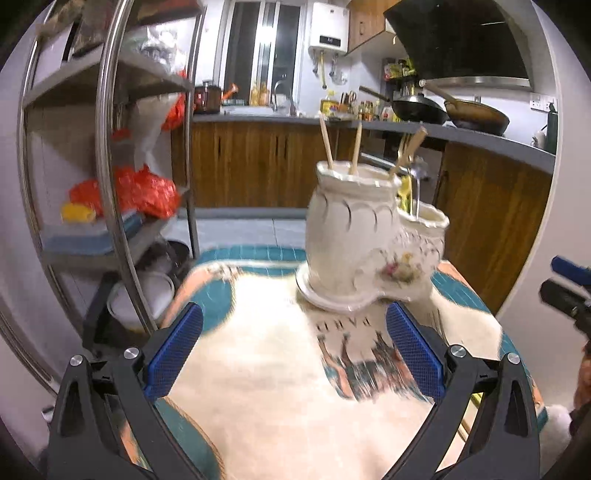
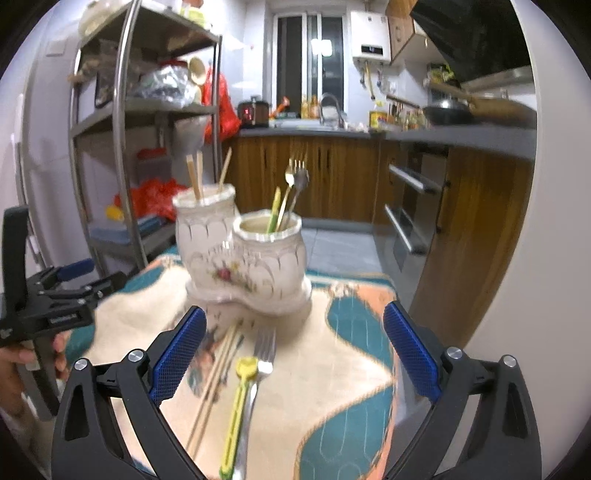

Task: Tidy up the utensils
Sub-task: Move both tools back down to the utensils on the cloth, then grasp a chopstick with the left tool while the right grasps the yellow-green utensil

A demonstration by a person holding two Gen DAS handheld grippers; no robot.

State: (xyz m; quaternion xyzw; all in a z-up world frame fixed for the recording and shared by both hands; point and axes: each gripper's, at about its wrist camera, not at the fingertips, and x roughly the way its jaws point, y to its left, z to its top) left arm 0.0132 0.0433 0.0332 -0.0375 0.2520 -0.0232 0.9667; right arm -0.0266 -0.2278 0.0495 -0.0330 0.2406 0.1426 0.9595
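A double ceramic holder is standing on the cloth-covered table, its taller pot on the left holding chopsticks, the shorter one on the right holding a fork. Before it, loose chopsticks, a peeler and another fork are lying side by side. Behind, a shelf rack is standing left.

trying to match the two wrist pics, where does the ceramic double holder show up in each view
Left wrist: holder sits right of centre on the cloth, tall pot in front, short pot behind to its right.
Right wrist: holder sits left of centre, tall pot on the left, short pot on the right, beyond the loose fork.
Shared landmark: the white water heater on the back wall.
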